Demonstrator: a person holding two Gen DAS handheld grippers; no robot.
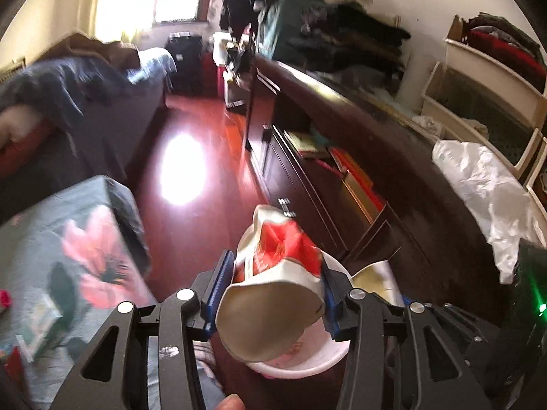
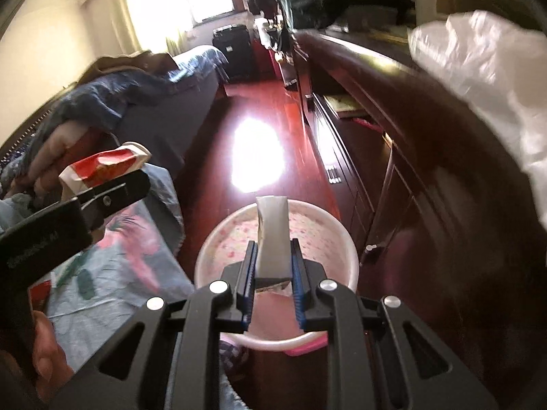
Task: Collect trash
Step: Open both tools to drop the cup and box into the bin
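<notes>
In the left wrist view my left gripper [image 1: 277, 263] is shut on a crumpled red and white packet [image 1: 283, 246], which fills the gap between the blue pads. A round white bin [image 1: 301, 370] with a pink inside stands on the floor right under it. In the right wrist view my right gripper [image 2: 273, 244] is shut on a flat silvery white wrapper [image 2: 271, 235] that sticks up over the same bin [image 2: 348, 239]. The left gripper [image 2: 136, 179] with its red packet [image 2: 102, 167] shows at the left of that view, beside the bin.
A long dark wooden dresser [image 1: 359, 143] runs along the right, one drawer open, with a white plastic bag [image 1: 485, 188] on top. A bed with a floral cover [image 1: 68, 256] is at the left. Sun glare lies on the red floor [image 1: 205, 225] between them.
</notes>
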